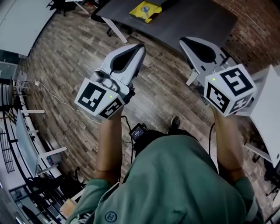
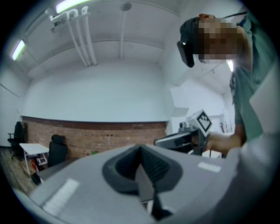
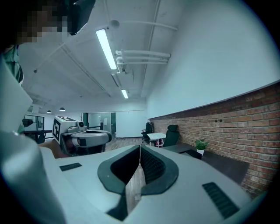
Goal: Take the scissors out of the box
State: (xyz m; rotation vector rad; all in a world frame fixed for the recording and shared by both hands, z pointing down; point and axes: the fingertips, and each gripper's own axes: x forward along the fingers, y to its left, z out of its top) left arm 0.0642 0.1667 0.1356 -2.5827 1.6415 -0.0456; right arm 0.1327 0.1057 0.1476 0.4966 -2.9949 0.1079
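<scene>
Locating the scissors: not made out in any view. The nearest candidate is a flat yellow box (image 1: pixel 145 11) with a small blue patch on its top, which may be a handle or only print; it is too small to tell. The box lies on a dark table (image 1: pixel 192 17) at the far end of the head view, near that table's edge. Left gripper (image 1: pixel 139 46): raised over the wood-plank floor (image 1: pixel 65 52), well apart from the table, jaws together at the tips with nothing between them, as its own view confirms (image 2: pixel 141 151). Right gripper (image 1: pixel 183 40): raised likewise and just short of the table, jaws together and empty (image 3: pixel 140 151). The two grippers sit side by side, each showing in the other's view. Task status, judged: not begun, box untouched. Hazards: jaws that meet the box while closed would shove it rather than grip it, and a light flat box near an edge could slide off the table. If the scissors sit loose inside, lifting the box alone could tip them out. A white desk (image 1: pixel 269 109) just beside the right gripper could be knocked on the way forward.
</scene>
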